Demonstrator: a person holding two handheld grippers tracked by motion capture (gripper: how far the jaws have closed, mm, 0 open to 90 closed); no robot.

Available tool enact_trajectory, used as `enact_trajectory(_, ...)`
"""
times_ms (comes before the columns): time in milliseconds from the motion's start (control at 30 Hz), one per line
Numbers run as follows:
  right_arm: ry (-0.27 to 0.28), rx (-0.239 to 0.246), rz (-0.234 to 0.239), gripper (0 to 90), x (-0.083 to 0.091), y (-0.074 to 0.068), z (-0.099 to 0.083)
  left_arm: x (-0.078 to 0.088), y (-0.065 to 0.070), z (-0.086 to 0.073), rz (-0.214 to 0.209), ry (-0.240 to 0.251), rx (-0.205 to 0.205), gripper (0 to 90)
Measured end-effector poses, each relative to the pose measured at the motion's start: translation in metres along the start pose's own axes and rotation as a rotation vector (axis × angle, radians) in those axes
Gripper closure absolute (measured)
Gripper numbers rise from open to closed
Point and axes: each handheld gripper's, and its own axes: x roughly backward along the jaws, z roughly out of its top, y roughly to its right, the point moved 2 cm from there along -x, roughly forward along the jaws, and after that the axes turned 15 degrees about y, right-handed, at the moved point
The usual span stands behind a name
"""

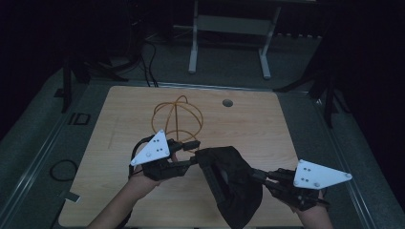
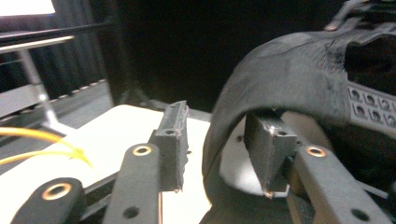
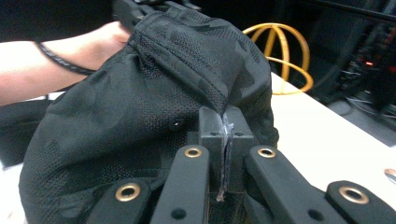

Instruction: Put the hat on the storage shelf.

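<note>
A black cap [image 1: 234, 186] hangs between my two grippers over the front of the wooden table [image 1: 124, 114]. My left gripper [image 1: 197, 156] is open at the cap's left edge. In the left gripper view one jaw is inside the cap [image 2: 299, 74] and the other outside, with the fabric edge loose in the gap of the left gripper [image 2: 219, 137]. My right gripper [image 1: 256, 174] holds the cap's right side. In the right gripper view the right gripper [image 3: 225, 126] is shut on a fold of the cap [image 3: 140, 107].
An orange wire frame [image 1: 177, 117] of crossed hoops stands mid-table behind the cap, also the orange wire frame [image 3: 280, 56]. A round cable hole [image 1: 228, 103] is at the back. A white stand [image 1: 193, 47] is beyond the table. A cable loop [image 1: 63, 169] lies on the floor, left.
</note>
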Motion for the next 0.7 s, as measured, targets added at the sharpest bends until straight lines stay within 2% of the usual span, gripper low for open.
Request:
enact_trajectory(33, -0.001, 0.002, -0.016, 88.9, 0.002, 0.002, 0.000, 0.001, 0.000, 0.000, 0.004, -0.002, -0.003, 60.0)
enact_trajectory(67, 0.004, -0.009, -0.036, 88.9, 0.004, 0.005, 0.001, 0.003, 0.000, 0.000, 0.032, -0.007, -0.019, 60.0)
enact_trajectory(167, 0.009, -0.010, -0.064, 88.9, 0.006, 0.008, 0.002, 0.006, 0.000, -0.001, 0.038, -0.008, -0.022, 60.0)
enact_trajectory(200, 0.018, -0.010, -0.091, 88.9, 0.009, 0.012, 0.004, 0.007, 0.000, -0.001, 0.049, -0.017, -0.030, 60.0)
enact_trajectory(233, 0.018, -0.010, -0.091, 88.9, 0.009, 0.012, 0.004, 0.008, 0.000, -0.002, 0.053, -0.020, -0.033, 60.0)
enact_trajectory(267, 0.020, -0.011, -0.124, 88.9, 0.010, 0.015, 0.006, 0.009, 0.000, -0.004, 0.072, -0.033, -0.048, 60.0)
enact_trajectory(367, 0.024, -0.011, -0.143, 88.9, 0.011, 0.019, 0.008, 0.010, 0.000, -0.006, 0.092, -0.053, -0.056, 60.0)
enact_trajectory(400, 0.020, -0.009, -0.174, 88.9, 0.011, 0.022, 0.010, 0.012, 0.000, -0.010, 0.114, -0.069, -0.062, 59.9)
enact_trajectory(433, 0.020, -0.009, -0.174, 88.9, 0.011, 0.022, 0.010, 0.012, 0.000, -0.010, 0.114, -0.069, -0.062, 58.2)
enact_trajectory(467, 0.024, -0.011, -0.211, 88.9, 0.011, 0.028, 0.011, 0.015, -0.003, -0.016, 0.129, -0.086, -0.070, 56.6)
enact_trajectory(600, 0.024, -0.010, -0.240, 88.9, 0.009, 0.035, 0.013, 0.020, -0.006, -0.021, 0.152, -0.093, -0.065, 51.9)
enact_trajectory(633, 0.019, -0.003, -0.257, 88.9, 0.008, 0.037, 0.013, 0.022, -0.006, -0.022, 0.171, -0.099, -0.071, 49.6)
enact_trajectory(667, 0.016, 0.007, -0.281, 88.9, 0.005, 0.042, 0.014, 0.027, -0.007, -0.026, 0.177, -0.101, -0.057, 44.1)
enact_trajectory(700, 0.016, 0.007, -0.281, 88.9, 0.005, 0.042, 0.014, 0.027, -0.007, -0.026, 0.177, -0.101, -0.057, 41.1)
